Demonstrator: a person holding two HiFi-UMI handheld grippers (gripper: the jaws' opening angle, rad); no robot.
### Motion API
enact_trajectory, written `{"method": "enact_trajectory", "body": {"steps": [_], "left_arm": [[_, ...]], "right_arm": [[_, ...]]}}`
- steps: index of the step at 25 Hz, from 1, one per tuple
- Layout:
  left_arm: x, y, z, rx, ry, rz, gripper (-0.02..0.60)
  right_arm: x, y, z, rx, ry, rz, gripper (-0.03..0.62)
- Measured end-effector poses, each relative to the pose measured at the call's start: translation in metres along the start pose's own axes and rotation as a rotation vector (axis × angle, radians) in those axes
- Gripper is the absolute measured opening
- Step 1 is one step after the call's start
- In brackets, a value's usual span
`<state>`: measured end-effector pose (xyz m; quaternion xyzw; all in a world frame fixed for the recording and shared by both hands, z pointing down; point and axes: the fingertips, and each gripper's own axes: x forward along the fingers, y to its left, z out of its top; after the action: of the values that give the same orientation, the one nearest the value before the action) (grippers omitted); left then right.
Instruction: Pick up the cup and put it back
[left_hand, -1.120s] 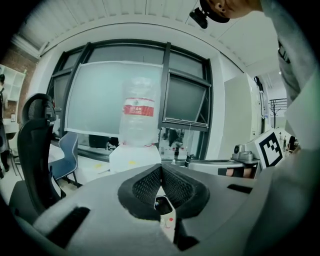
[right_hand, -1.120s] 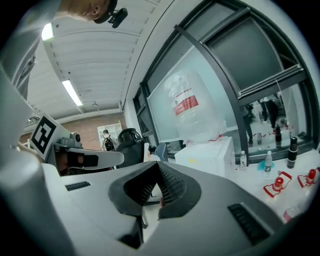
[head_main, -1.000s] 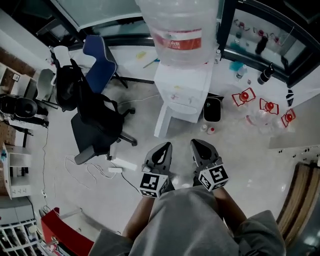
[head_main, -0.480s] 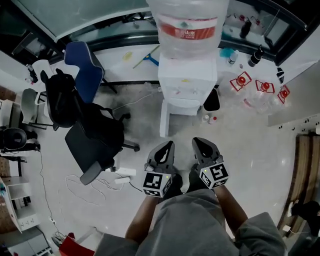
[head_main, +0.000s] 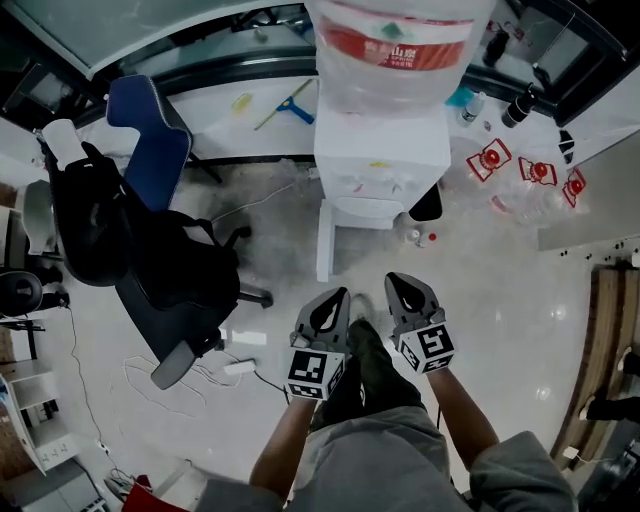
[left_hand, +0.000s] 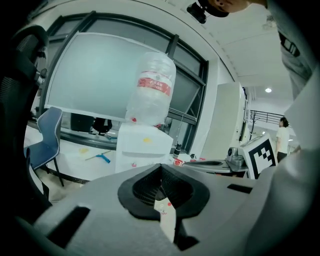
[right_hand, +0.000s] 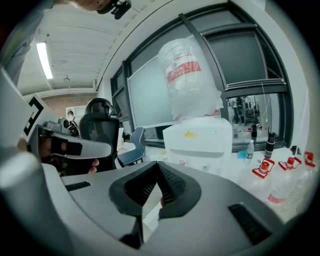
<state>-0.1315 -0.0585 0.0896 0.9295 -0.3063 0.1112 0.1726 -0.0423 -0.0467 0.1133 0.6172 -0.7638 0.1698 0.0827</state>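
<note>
Closer looms the upright dispenser (head_main: 378, 165) (left claw (head_main: 336, 294), right claw (head_main: 397, 280) shut).

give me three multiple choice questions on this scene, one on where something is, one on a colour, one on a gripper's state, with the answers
1. Where does the large clear plastic water bottle stand?
A. on the floor
B. on top of the white box-shaped water dispenser
C. on a desk

2. What colour is the plastic shell chair left of the dispenser?
A. blue
B. red
C. yellow

3. How do the jaws of the right gripper stand?
A. wide apart
B. shut on a cup
C. shut with nothing between them

Answers:
1 B, the bottle rises straight from the dispenser's top.
2 A, its seat and back show blue in the head view.
3 C, the jaws meet at the tips and no cup shows between them.
</note>
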Motion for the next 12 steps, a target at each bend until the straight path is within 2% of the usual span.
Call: {"method": "enact_trajectory", "body": {"steps": [7, 12], "left_arm": [[0.046, 0.033, -0.022, -0.004, 0.025, 0.017, 0.009], [0.082, 0.055, -0.064, -0.02, 0.003, 0.003, 0.009]], "right_arm": [[0.049, -0.028, -0.03, -0.002, 0.018, 0.003, 0.011], [0.093, -0.048, -0.09, -0.006, 0.021, -0.03, 0.011]]}}
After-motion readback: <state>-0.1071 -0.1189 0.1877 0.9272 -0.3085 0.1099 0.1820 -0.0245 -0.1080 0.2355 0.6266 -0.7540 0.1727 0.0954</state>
